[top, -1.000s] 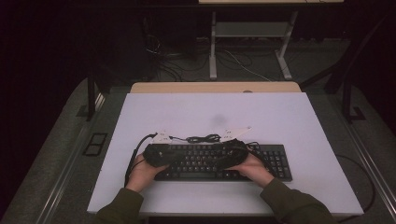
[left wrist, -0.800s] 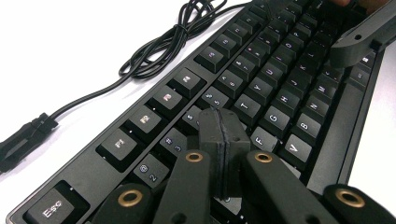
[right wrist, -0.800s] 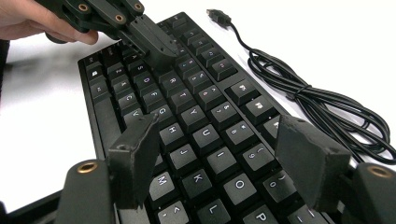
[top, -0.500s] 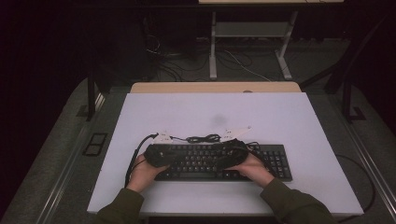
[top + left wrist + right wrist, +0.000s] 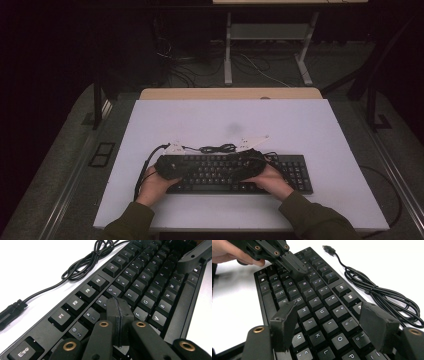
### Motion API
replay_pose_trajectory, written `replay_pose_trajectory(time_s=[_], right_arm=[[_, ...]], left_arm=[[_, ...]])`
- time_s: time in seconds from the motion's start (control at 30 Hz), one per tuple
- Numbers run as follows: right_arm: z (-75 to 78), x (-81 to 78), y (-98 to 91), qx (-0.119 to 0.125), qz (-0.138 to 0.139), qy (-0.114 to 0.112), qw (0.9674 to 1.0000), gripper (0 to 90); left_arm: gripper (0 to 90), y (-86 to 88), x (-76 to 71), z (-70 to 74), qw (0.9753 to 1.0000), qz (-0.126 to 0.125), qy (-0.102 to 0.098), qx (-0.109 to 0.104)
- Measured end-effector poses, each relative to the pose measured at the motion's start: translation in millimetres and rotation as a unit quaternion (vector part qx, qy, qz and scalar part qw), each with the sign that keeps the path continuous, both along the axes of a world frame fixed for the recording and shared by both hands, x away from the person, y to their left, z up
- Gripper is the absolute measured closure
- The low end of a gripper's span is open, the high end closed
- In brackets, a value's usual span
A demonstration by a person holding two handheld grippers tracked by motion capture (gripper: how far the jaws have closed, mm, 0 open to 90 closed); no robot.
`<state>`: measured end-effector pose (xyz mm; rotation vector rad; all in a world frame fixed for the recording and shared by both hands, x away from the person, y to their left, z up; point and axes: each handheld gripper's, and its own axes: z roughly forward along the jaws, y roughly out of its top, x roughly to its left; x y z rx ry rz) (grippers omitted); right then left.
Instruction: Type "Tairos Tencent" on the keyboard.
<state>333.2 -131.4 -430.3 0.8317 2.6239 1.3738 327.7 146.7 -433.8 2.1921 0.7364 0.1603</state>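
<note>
A black keyboard lies at the near middle of the white table. My left gripper is held over its left half, jaws shut and pressed flat together with nothing between them. In the left gripper view the left gripper has its tip just over the keys near 4 and R; I cannot tell whether it touches them. My right gripper hovers over the middle keys, open. In the right gripper view the right gripper has its pads spread above the U, J and K keys, with the left gripper farther off.
The keyboard's black cable lies coiled on the table just behind it, and the cable ends in a loose USB plug. A wooden table edge and metal legs stand beyond the table. Both hands rest near the front edge.
</note>
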Motion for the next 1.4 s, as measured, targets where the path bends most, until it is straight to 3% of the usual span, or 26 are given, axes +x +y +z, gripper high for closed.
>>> replay_pose_trajectory(time_s=[0.6,0.8,1.4], right_arm=[[0.7,0.3,-0.9,0.001,-0.003,-0.001,1.0000,30.6],[0.9,0.2,-1.1,0.003,-0.002,0.000,1.0000,31.8],[4.7,-4.3,0.3,0.015,0.011,0.005,0.9998,67.0]], left_arm=[[88.8,2.0,-4.7,6.1,0.9998,0.001,-0.002,-0.021],[83.6,2.8,-8.0,7.7,0.9997,0.003,-0.003,-0.026],[53.3,2.3,-13.3,10.8,0.9993,0.012,-0.001,-0.036]])
